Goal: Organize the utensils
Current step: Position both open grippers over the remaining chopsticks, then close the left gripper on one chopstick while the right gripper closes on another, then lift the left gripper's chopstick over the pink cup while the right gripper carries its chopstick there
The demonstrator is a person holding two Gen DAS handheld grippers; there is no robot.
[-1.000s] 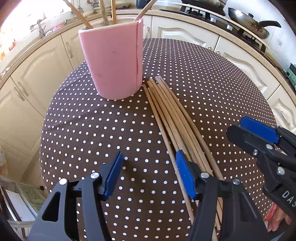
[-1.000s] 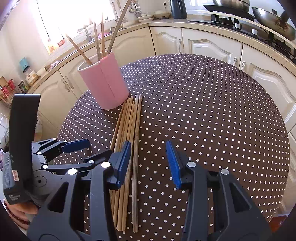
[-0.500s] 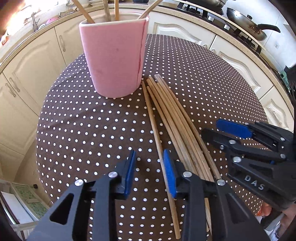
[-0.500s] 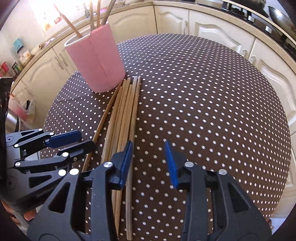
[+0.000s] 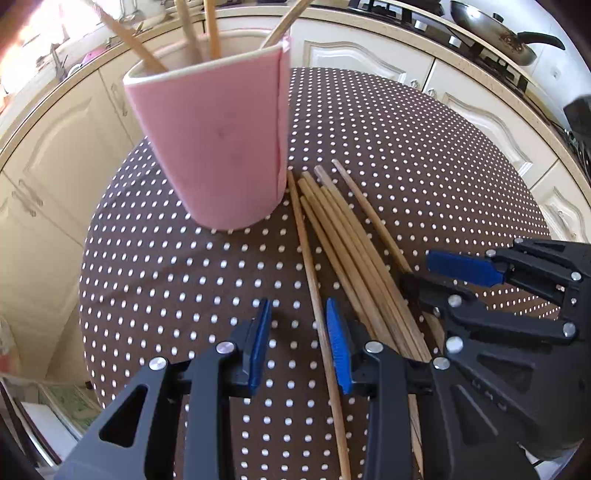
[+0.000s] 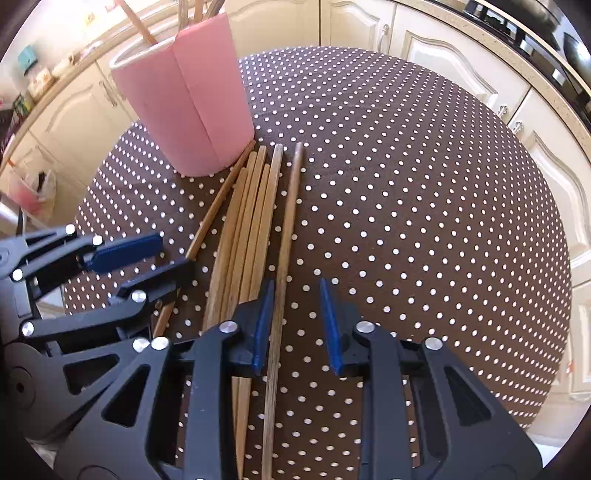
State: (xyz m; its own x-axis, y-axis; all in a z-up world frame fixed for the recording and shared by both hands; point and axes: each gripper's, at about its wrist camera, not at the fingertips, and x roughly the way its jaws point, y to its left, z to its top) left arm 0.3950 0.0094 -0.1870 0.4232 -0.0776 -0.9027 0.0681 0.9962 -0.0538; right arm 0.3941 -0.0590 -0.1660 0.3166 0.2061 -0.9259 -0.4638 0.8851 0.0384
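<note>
A pink cup [image 5: 207, 147] [image 6: 184, 92] with a few chopsticks in it stands at the far side of the dotted table [image 5: 166, 277]. Beside it lies a bundle of wooden chopsticks [image 5: 351, 251] [image 6: 247, 221]. The leftmost chopstick [image 5: 310, 266] lies apart from the bundle and runs between the jaws of my left gripper [image 5: 299, 343] [image 6: 155, 262], close to the right pad. The rightmost chopstick [image 6: 288, 229] runs between the jaws of my right gripper [image 6: 295, 325] [image 5: 439, 277]. They are closing, and only the left pad is near it.
Cream kitchen cabinets [image 5: 369, 55] and a worktop ring the round table. A pan [image 5: 506, 26] sits on the stove at the back right. The brown cloth to the right of the chopsticks [image 6: 406, 184] is bare.
Both grippers narrowed their jaws and moved forward along the chopsticks. The leftmost and rightmost chopsticks have been parted from the bundle and now lie between the jaws.
</note>
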